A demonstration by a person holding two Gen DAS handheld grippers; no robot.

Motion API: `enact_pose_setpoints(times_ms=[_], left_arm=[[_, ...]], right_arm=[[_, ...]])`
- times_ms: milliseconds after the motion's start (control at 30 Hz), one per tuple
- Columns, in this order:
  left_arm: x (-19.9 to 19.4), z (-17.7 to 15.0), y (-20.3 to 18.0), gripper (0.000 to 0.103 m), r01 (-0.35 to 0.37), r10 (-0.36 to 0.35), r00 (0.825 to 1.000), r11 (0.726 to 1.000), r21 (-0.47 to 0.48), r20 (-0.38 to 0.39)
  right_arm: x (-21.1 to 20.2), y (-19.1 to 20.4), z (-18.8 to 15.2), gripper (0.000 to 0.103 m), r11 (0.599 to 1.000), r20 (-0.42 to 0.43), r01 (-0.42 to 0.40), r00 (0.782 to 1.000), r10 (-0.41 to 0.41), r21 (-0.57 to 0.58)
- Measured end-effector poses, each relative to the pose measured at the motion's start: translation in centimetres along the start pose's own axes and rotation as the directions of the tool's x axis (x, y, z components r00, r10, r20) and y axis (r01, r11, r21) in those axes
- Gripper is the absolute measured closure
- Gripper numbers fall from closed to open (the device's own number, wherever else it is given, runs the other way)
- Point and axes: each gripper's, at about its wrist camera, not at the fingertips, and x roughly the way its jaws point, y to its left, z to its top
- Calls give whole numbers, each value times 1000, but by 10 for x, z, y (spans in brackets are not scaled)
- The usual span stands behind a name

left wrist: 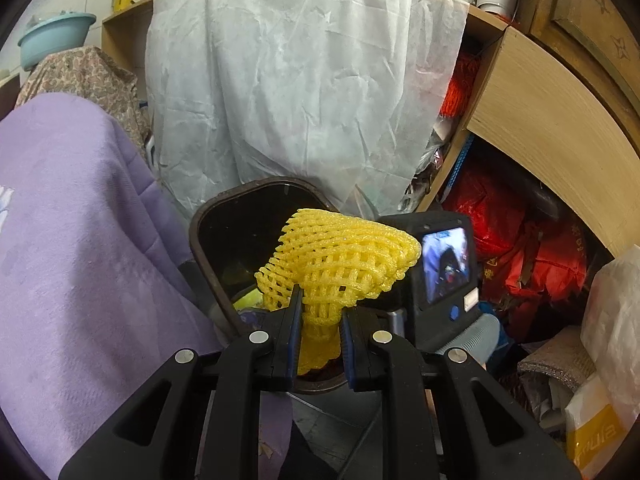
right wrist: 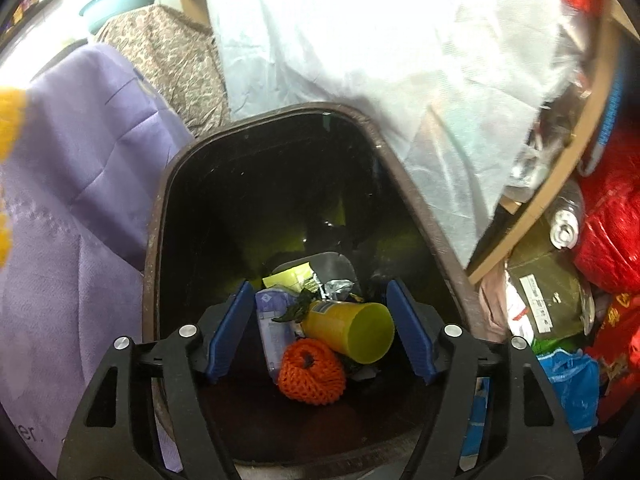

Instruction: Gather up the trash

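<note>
Left gripper holding a foam net above the bin; right gripper spread over the bin's contents.

From left to right in the left wrist view: a purple blanket (left wrist: 80,220) covers the left side, and beside it stands the brown trash bin (left wrist: 200,240) with its mouth uncovered. The left gripper (left wrist: 320,320) is clenched on the narrow end of a yellow foam net (left wrist: 340,260), whose flared end rises over the bin's rim (its lower tip hangs between the pads). Just right of the net appears the right gripper's camera screen (left wrist: 444,268). In the right wrist view, the right gripper (right wrist: 320,328) is released, its blue pads (right wrist: 230,328) wide apart and grasping nothing. Below it, inside the bin, lie an orange foam net (right wrist: 312,372), touching a yellow cup (right wrist: 352,330) tipped on its side, with wrappers (right wrist: 292,280) behind them.
</note>
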Motion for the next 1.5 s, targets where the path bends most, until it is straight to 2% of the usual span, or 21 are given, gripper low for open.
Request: enact_pose_setpoints(times_ms=[233,400,433,500,567,633,800,1067,1267,1367,1433,1500], left_arm=[[42,14,-3,86,9,-10,997,1000,-18,-78],[76,18,-7,85,-6,4,990,1000,-11,-138],[81,18,-6,80,-11,10,990,1000,-9,-142],[90,19,-5,76,-29,27,988,1000,-10,-153],[96,18,-2,66,-39,36,985,999,-13,-169],[98,18,2,46,-45,40,985,999,-25,-170],[96,19,2,36,-61,59,986,998,-7,-156],[88,21,0,32,-59,57,990,998,-10,-126],[63,19,1,31,-61,58,996,997,-40,-72],[33,18,-3,28,-71,71,997,997,-40,-1],[6,18,-8,21,-90,91,994,996,-24,67],[-31,16,-11,11,-110,111,980,994,-15,165]], right_arm=[[-31,-19,-14,20,996,58,52,997,-56,76],[-46,-31,-23,20,990,82,93,991,-101,102],[-48,-32,-24,20,990,83,97,991,-106,101],[-49,-34,-25,20,989,83,103,990,-112,102],[-50,-37,-26,20,989,83,106,990,-115,105],[-51,-39,-27,20,988,81,105,990,-114,110],[-51,-38,-29,20,988,78,106,990,-115,110],[-49,-38,-30,20,989,70,102,991,-110,108],[-50,-38,-31,20,989,67,106,991,-114,107],[-51,-38,-31,20,987,59,121,990,-127,105],[-55,-37,-31,20,985,59,133,988,-140,109],[-66,-32,-30,20,984,77,145,985,-153,101]])
